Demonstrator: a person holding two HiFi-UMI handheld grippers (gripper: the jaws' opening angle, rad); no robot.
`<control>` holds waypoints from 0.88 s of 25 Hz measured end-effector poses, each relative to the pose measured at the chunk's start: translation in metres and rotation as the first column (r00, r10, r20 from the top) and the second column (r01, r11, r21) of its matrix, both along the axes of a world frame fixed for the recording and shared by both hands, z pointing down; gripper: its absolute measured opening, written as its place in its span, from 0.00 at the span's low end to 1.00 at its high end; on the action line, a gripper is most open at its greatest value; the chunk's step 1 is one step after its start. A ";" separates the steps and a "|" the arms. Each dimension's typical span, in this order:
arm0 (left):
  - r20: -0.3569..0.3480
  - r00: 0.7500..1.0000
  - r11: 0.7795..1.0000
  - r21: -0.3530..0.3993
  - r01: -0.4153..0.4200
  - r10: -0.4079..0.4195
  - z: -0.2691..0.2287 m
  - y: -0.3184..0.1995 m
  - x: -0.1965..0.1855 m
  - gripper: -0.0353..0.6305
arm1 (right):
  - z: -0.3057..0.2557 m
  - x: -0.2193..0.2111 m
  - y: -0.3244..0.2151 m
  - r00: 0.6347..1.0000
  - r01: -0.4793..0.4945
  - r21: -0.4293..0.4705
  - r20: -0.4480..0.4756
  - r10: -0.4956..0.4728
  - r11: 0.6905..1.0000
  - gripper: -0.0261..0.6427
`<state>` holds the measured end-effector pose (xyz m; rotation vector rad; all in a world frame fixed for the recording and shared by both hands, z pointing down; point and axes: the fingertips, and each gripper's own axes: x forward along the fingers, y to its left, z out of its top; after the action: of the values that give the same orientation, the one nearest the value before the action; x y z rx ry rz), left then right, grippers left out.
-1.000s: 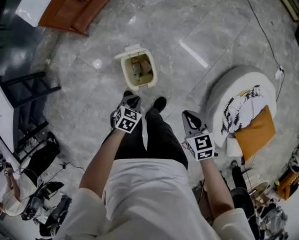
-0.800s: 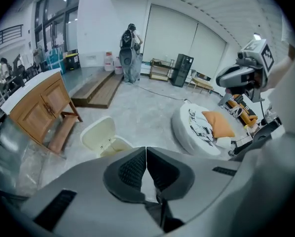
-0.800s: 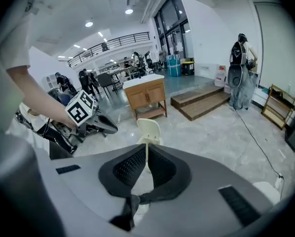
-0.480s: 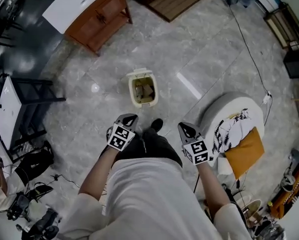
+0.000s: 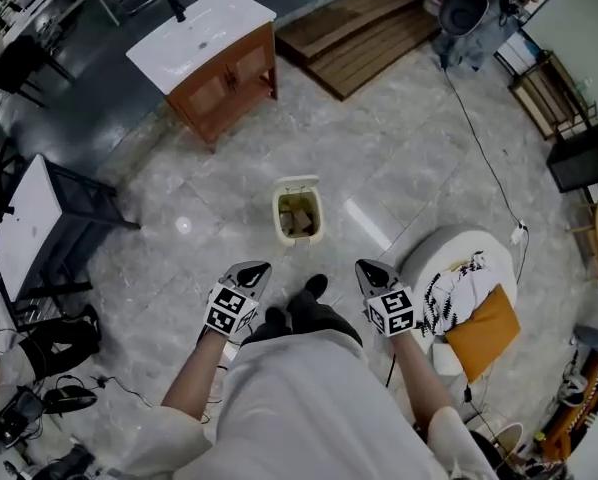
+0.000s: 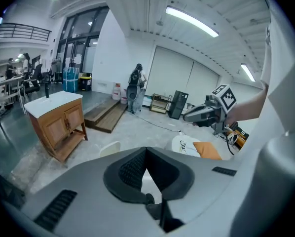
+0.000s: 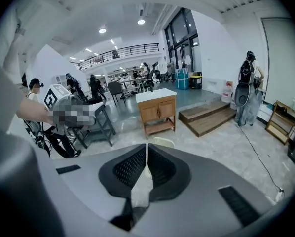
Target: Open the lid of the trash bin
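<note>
My left tool [image 5: 257, 266] has its jaws pressed together on nothing, and my right tool [image 5: 364, 266] likewise shows its pads meeting at the tips with nothing between them. Both are held in front of my waist, side by side and apart, pointing forward and down. My shoe [image 5: 317, 286] shows between them on the grey floor [image 5: 399, 168]. The trash bin [image 5: 299, 216] stands on the floor ahead of that shoe, well clear of both tools and roughly midway between their lines. Its lid [image 5: 297, 182] is already swung up at the far rim, and the inside is exposed, with brownish contents I cannot identify. To the right, near the right tool, are a white seat [image 5: 449, 258] and an orange cushion [image 5: 484, 333]. Beyond the bin, to the left, stands a wooden cabinet [image 5: 224, 73], and a wooden platform [image 5: 364, 28] lies further back. Against the frame a second ago, both tools sit higher, the bin lies further from them, and the lid is unchanged.
</note>
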<state>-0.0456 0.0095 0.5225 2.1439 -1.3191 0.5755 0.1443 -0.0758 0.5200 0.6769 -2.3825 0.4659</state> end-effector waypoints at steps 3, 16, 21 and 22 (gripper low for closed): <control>-0.020 1.000 1.000 0.023 0.016 -0.015 -0.016 0.024 -0.007 0.08 | -0.012 -0.007 0.018 1.000 0.005 0.024 0.001 -0.005 1.000 0.09; -0.112 0.991 0.989 0.121 0.087 -0.074 -0.066 0.095 -0.028 0.08 | -0.062 -0.021 0.088 0.999 0.043 0.111 0.001 -0.043 0.993 0.09; -0.133 0.988 0.984 0.148 0.099 -0.080 -0.082 0.103 -0.021 0.08 | -0.075 -0.007 0.097 1.000 0.019 0.127 0.018 -0.021 0.992 0.09; -0.133 0.988 0.983 0.150 0.102 -0.082 -0.083 0.104 -0.020 0.08 | -0.076 -0.004 0.098 1.000 0.015 0.128 0.019 -0.018 0.992 0.09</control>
<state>-0.0652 0.1137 0.4393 2.1902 -1.4251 0.3017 0.1403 0.0218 0.4437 0.7115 -2.4508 0.3162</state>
